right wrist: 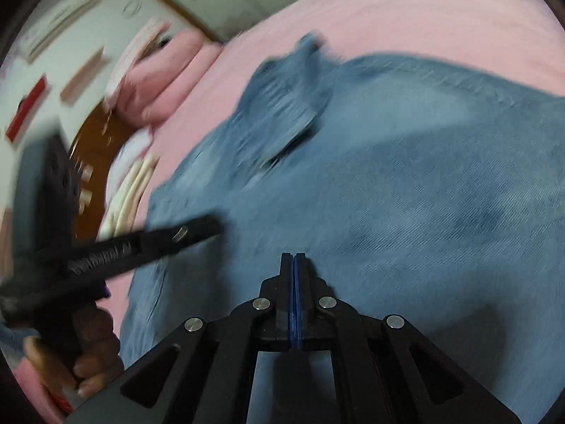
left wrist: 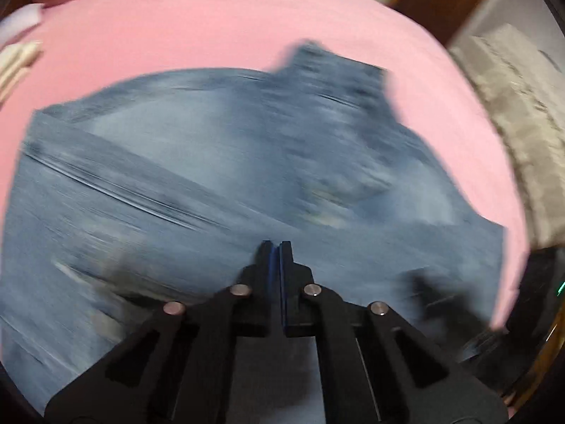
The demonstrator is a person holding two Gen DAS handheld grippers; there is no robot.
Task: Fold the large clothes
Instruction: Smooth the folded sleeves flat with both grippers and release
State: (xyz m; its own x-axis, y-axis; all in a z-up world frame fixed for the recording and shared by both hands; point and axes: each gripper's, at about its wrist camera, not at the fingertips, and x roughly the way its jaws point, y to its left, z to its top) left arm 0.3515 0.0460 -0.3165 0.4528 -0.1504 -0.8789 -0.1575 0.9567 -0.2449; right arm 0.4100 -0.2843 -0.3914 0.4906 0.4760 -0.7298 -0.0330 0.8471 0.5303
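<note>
Fingers of both the left gripper (left wrist: 275, 243) and the right gripper (right wrist: 293, 255) are pressed together, holding nothing. Blue denim garment (right wrist: 406, 183) lies spread on the pink bed (left wrist: 212, 24). Better smooth it flat before the next fold.

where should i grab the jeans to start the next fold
Probably the raised, bunched corner of the blue jeans, at the far end near the pink sheet. It lifts off the flat denim, so fingers can get round it. Come from the sheet side. The frames are blurred, so the exact edge is uncertain.
</note>
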